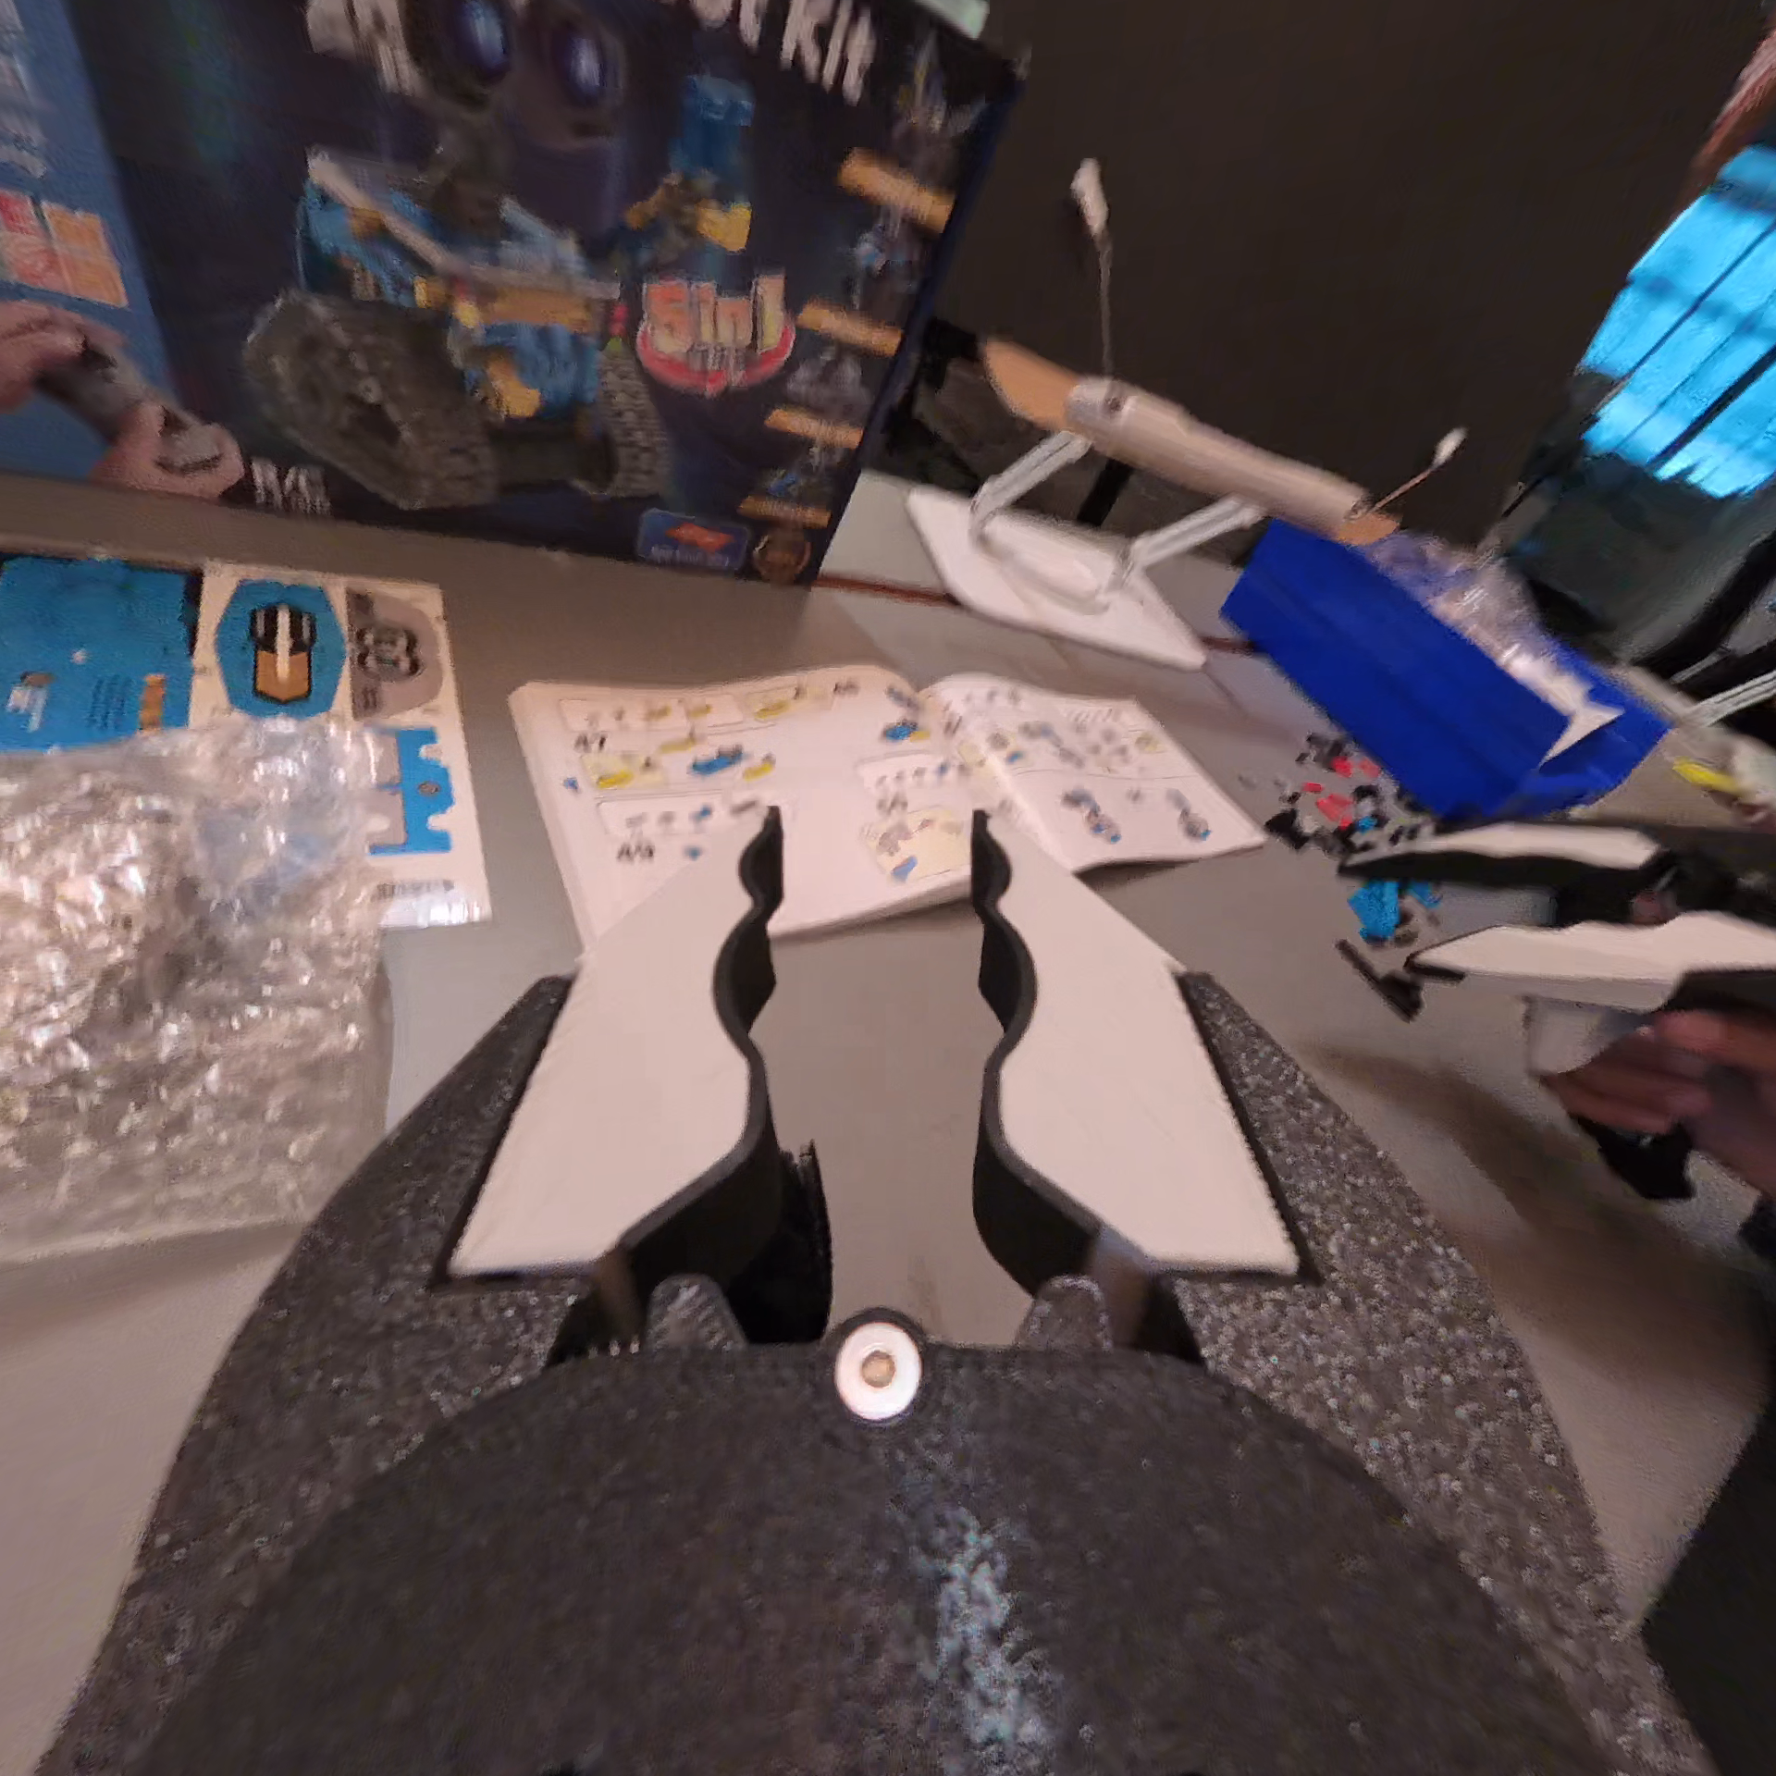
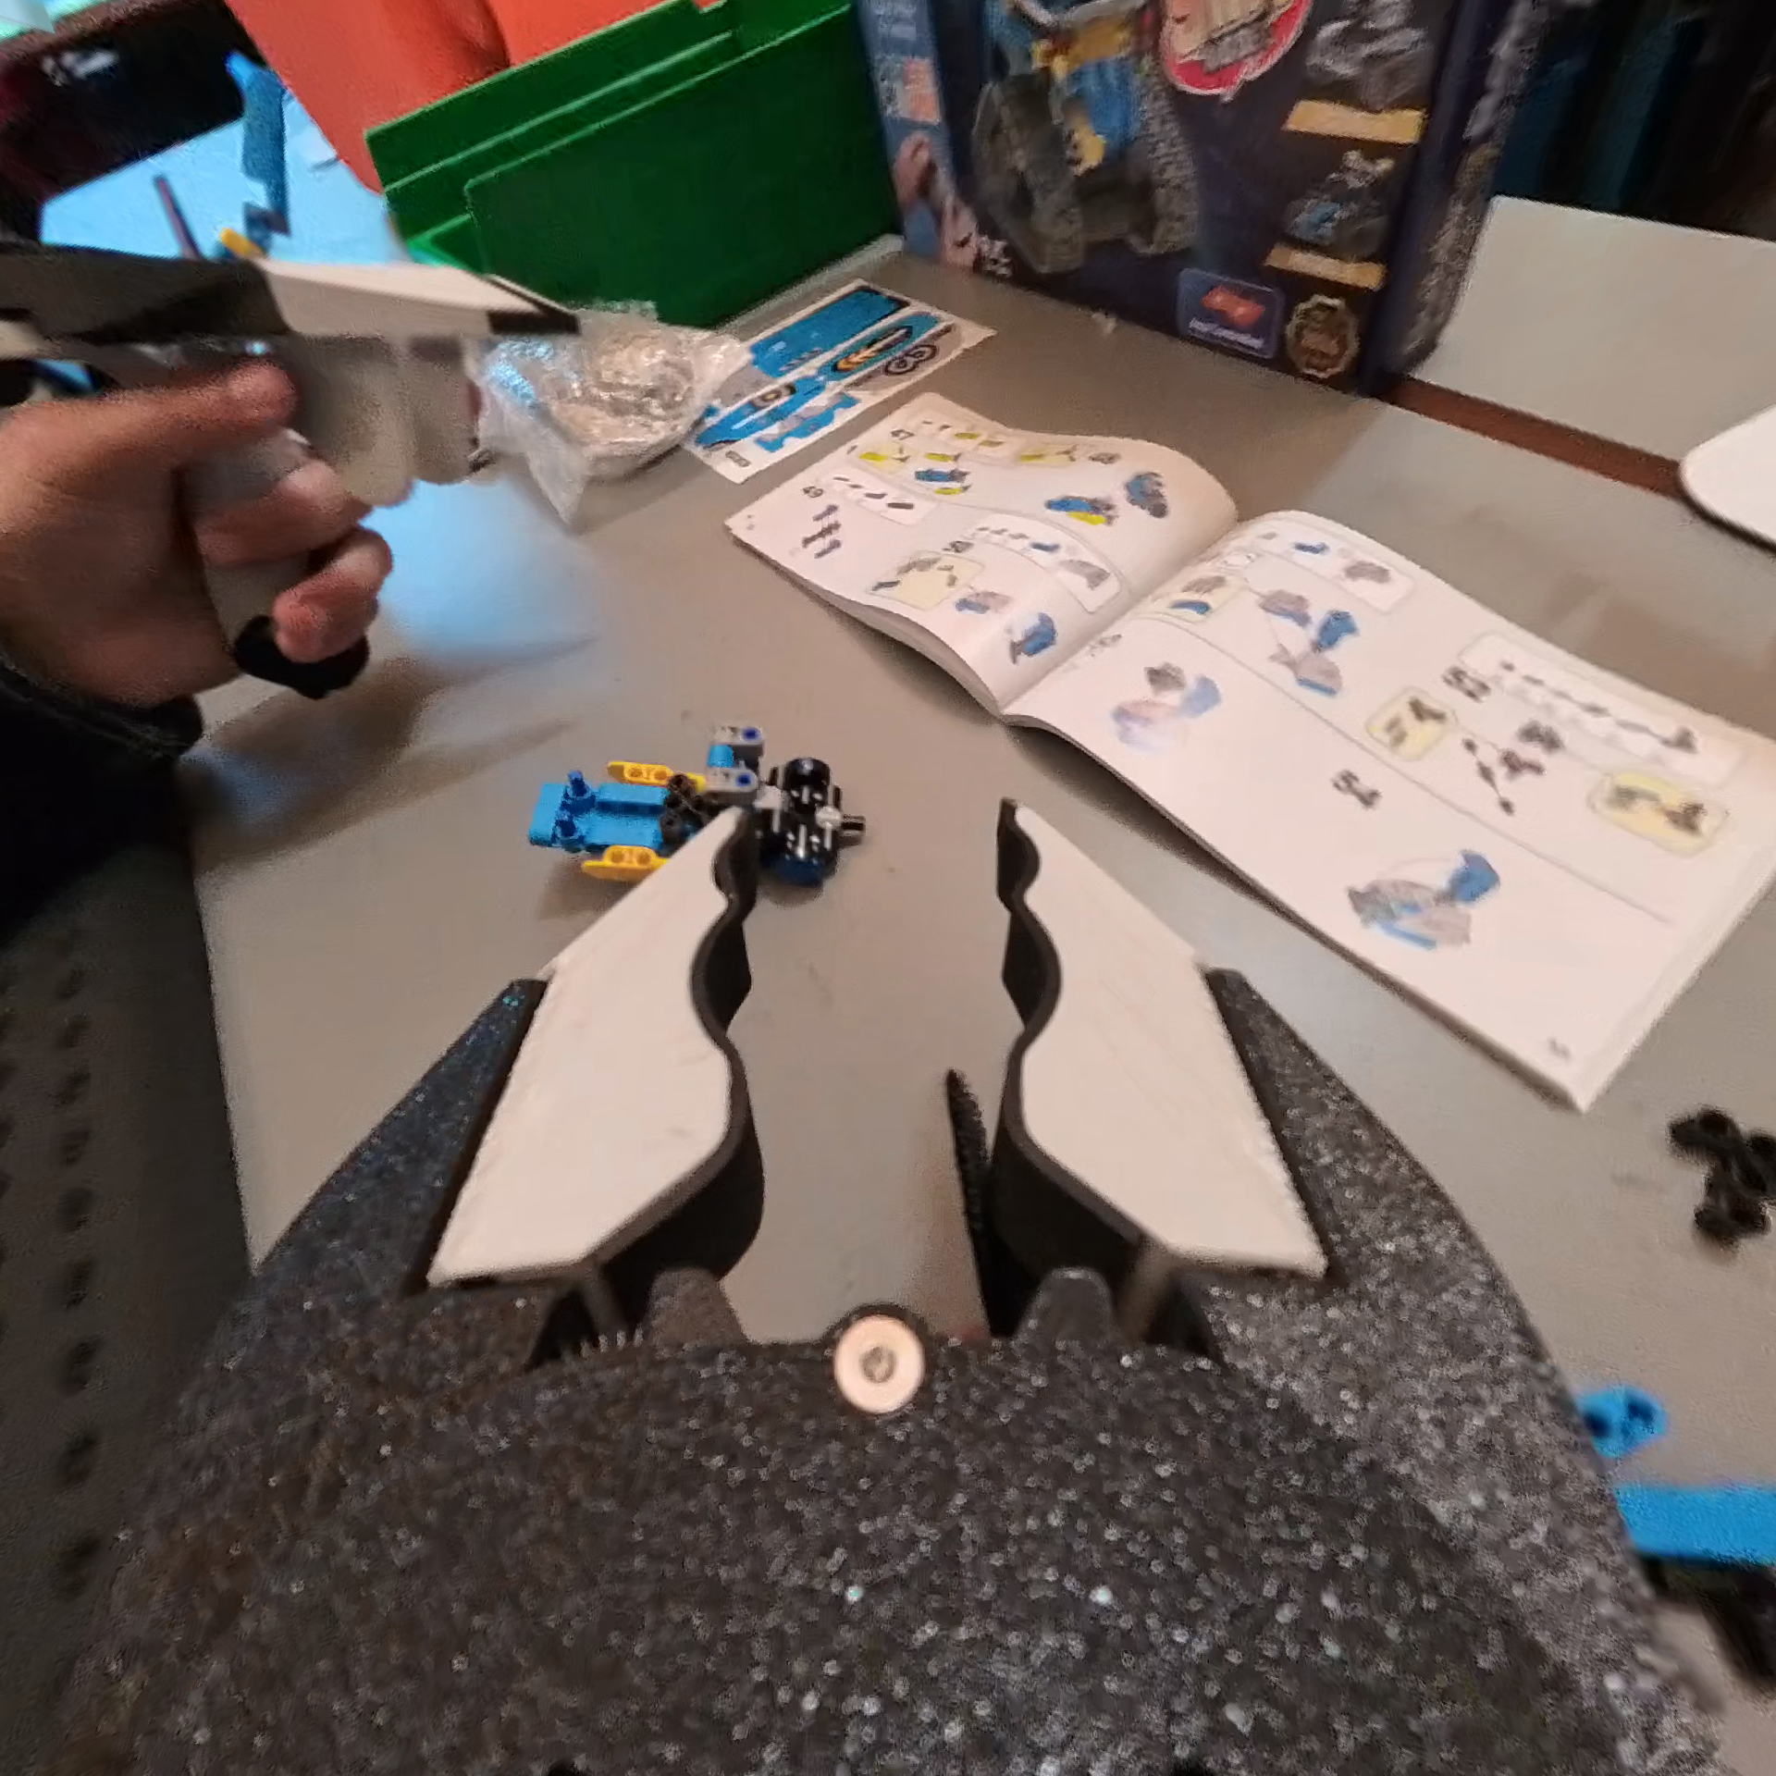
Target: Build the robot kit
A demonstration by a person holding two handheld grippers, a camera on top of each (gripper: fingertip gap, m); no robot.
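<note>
Left tool held above grey bench, jaws apart, nothing between them. Open instruction booklet flat on bench just beyond fingertips. Crumpled clear plastic bag at left, overlapping blue sticker sheet. Printed kit box upright behind. Right tool at right edge, jaws apart, beside blurred small bricks. Blue box above them.

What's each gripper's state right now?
Left gripper: open, empty, over the instruction booklet.
Right gripper: open, empty, beside the brick assembly.
</note>
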